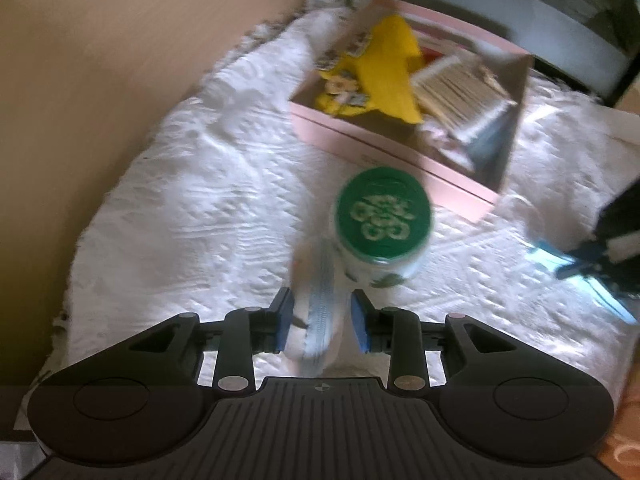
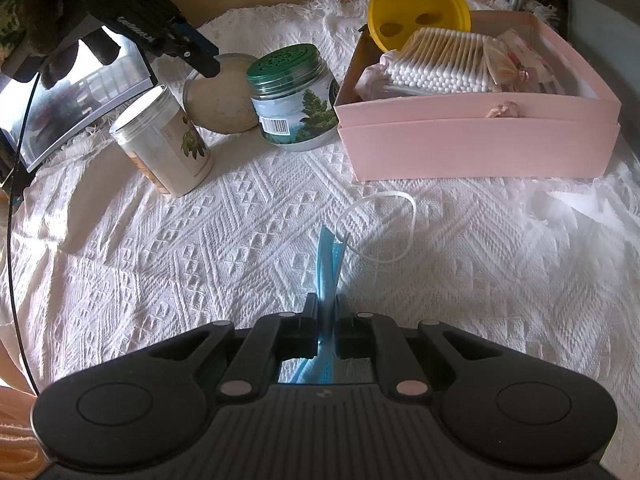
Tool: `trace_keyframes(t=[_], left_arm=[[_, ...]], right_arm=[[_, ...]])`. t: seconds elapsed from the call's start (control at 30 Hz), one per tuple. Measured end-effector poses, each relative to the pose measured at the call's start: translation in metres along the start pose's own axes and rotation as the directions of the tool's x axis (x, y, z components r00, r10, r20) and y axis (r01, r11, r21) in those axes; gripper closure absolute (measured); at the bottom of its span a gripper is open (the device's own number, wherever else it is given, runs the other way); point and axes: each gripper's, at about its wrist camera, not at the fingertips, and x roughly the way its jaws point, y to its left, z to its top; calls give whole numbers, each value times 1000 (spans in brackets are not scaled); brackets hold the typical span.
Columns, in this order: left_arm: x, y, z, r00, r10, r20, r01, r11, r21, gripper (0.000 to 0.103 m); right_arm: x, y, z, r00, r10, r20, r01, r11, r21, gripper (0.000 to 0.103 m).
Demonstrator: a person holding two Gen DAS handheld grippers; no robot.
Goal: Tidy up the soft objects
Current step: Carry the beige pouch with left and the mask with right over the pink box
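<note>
My right gripper (image 2: 325,304) is shut on a folded blue face mask (image 2: 327,264); its white ear loop (image 2: 384,224) hangs over the white bedspread. The mask also shows in the left wrist view (image 1: 560,260) at the far right. My left gripper (image 1: 322,320) is open, its blue pads (image 1: 286,324) either side of a white-and-blue soft packet (image 1: 318,320), apart from it as far as the blur shows. A pink box (image 2: 472,148) holds cotton swabs (image 2: 440,64) and a yellow item (image 2: 418,8); the box (image 1: 360,136) also shows in the left wrist view.
A green-lidded jar (image 2: 292,96) stands left of the box, also seen in the left wrist view (image 1: 382,220). A white tin (image 2: 164,140) and a round beige pad (image 2: 222,96) sit further left. A mirror (image 2: 76,92) stands at the bedspread's left edge.
</note>
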Motion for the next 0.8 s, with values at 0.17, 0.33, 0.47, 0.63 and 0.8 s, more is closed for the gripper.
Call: trace_keyframes(t=[0.17, 0.33, 0.47, 0.63, 0.8], left_arm=[[0, 0, 0, 1000, 18, -2, -18, 1000, -6, 67], [2, 2, -2, 1000, 21, -10, -21, 1000, -7, 67], [3, 3, 1, 999, 31, 7, -31, 999, -23, 66], [22, -2, 3, 998, 66, -11, -66, 998, -21, 61], [37, -2, 5, 997, 76, -32, -78, 996, -38, 58]], right_arm=[[0, 1, 0, 1000, -2, 1, 2, 1000, 1, 96], [0, 0, 0, 1000, -2, 0, 2, 1000, -2, 96], [0, 0, 0, 1000, -2, 1, 2, 1000, -4, 96], [0, 2, 0, 1000, -7, 3, 7, 1000, -8, 96], [-3, 9, -4, 1000, -9, -3, 9, 999, -36, 87]])
